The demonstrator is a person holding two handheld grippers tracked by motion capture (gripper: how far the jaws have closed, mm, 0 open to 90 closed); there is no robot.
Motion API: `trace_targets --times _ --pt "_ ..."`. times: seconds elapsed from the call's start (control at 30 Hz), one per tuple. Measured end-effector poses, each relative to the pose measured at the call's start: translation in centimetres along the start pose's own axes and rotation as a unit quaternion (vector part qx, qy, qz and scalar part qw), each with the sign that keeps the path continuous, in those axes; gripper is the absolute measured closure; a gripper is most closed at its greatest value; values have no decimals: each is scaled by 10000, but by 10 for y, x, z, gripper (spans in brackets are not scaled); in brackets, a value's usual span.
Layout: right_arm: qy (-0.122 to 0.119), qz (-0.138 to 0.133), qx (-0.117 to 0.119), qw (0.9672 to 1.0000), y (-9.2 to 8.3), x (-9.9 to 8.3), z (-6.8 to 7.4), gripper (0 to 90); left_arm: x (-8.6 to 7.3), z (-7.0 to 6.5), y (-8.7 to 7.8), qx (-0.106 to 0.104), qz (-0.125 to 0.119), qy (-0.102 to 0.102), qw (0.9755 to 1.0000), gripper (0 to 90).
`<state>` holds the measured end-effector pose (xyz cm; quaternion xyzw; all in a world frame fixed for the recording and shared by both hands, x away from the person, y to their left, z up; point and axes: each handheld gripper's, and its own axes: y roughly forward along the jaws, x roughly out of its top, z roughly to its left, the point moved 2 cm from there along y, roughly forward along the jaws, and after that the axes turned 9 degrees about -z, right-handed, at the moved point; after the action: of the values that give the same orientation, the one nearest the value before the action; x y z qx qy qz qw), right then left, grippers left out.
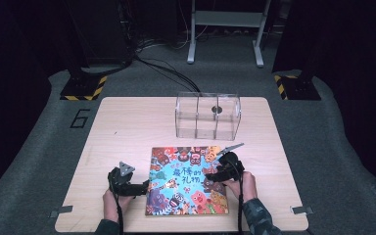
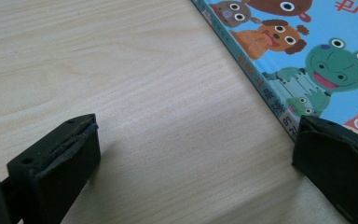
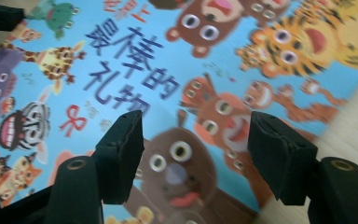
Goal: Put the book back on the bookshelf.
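Fingers (image 3: pixel 121 154) of both your grippers spread: left gripper (image 2: pixel 191 158) beside picture book (image 1: pixel 188 178) spine, right gripper (image 3: pixel 196 154) above cover; next likely gripping book edge.

Two black hand-held grippers, bare hands, one patterned sleeve

The left gripper (image 1: pixel 139 186) is matte black with a grey three-cornered plate on top and a black cable trailing back; its blocky fingers (image 2: pixel 60 161) carry a small screw hole and worn pad edges. The right gripper (image 1: pixel 214 174) is black too, its fingers (image 3: pixel 121 151) mounted on arms with brass-ringed holes. The right sleeve (image 1: pixel 257 215) is dark green camouflage.
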<state>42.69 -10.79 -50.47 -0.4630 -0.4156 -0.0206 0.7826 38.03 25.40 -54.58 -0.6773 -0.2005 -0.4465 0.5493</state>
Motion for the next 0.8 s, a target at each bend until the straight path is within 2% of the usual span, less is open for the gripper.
trace_targets --times 0.03,0.13,0.2,0.27,0.43,0.47,0.5,0.67,0.73,0.8 --pt "108 14 -14 9999 -1 -2 -3 344 0 0 0 -16 17 0 10000 5" --pt "168 17 -87 9998 -4 -6 -8 341 0 0 0 1 -3 -4 10000 5" --pt "93 36 -189 9998 -4 -7 -10 339 0 0 0 -1 -1 0 10000 5" --pt "173 83 -227 9996 -2 -7 -10 334 0 0 0 -1 0 -2 10000 5" --pt "126 310 -406 9986 4 -8 -11 301 0 0 0 0 2 0 10000 5" --pt "50 340 -428 9985 4 -8 -11 297 0 0 0 -1 5 1 10000 5" --pt "146 345 -456 9983 5 -7 -8 292 0 0 0 -18 19 1 10000 5" --pt "19 512 -423 9978 8 -4 -6 277 0 0 0 -17 21 2 10000 5" --pt "89 631 -421 9971 8 -2 -5 277 0 0 0 -15 15 1 10000 5" --pt "30 698 -415 9967 9 0 -6 276 0 0 0 -16 15 0 10000 5"
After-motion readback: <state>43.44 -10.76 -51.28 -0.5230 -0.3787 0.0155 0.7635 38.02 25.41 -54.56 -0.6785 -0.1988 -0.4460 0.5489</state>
